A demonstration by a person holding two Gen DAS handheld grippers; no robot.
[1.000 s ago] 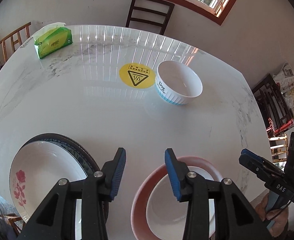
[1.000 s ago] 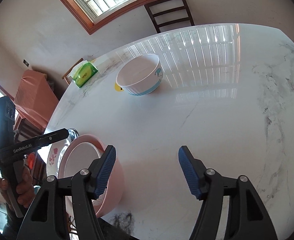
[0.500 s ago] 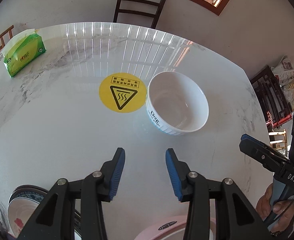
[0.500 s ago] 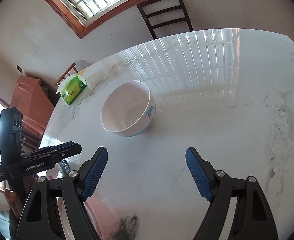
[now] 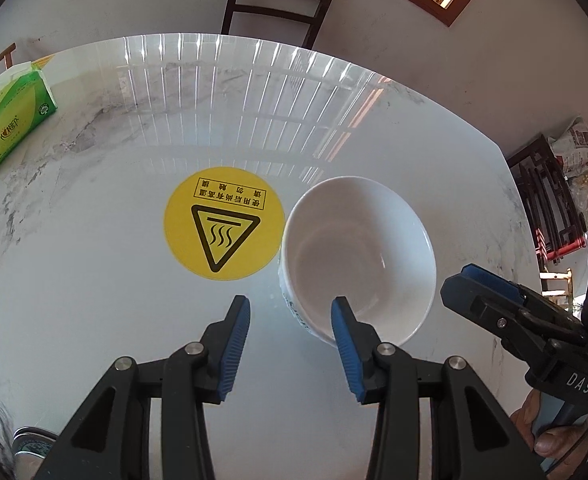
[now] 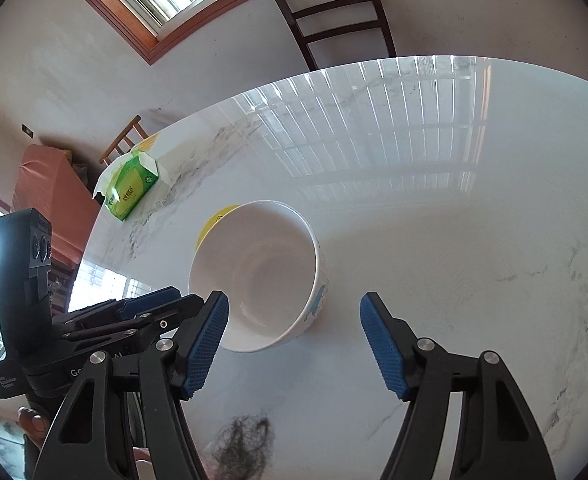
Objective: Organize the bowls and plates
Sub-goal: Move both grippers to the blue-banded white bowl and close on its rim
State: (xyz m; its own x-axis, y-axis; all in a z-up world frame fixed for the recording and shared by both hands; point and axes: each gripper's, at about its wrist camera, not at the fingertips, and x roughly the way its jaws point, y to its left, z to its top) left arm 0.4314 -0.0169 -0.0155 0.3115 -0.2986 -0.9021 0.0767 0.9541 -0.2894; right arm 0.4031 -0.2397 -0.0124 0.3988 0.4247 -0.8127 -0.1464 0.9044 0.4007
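A white bowl point(image 5: 357, 256) with blue print on its side stands upright on the marble table, beside a yellow round sticker point(image 5: 224, 224). My left gripper point(image 5: 290, 308) is open and empty; its right finger overlaps the bowl's near rim, its left finger is outside. My right gripper point(image 6: 294, 312) is open and empty, its fingers spread wider than the near side of the bowl point(image 6: 258, 276). Each gripper shows in the other's view, the right one point(image 5: 489, 300) and the left one point(image 6: 150, 304). A plate edge point(image 5: 26, 436) shows at the bottom left.
A green tissue box point(image 5: 10, 120) lies at the table's far left, also in the right wrist view point(image 6: 132, 184). A dark chair point(image 5: 278, 0) stands behind the table. A dark smudge point(image 6: 246, 440) lies near the front edge.
Both grippers have moved forward over the table to the white bowl. The pink bowl and the flowered plate have dropped out of view below.
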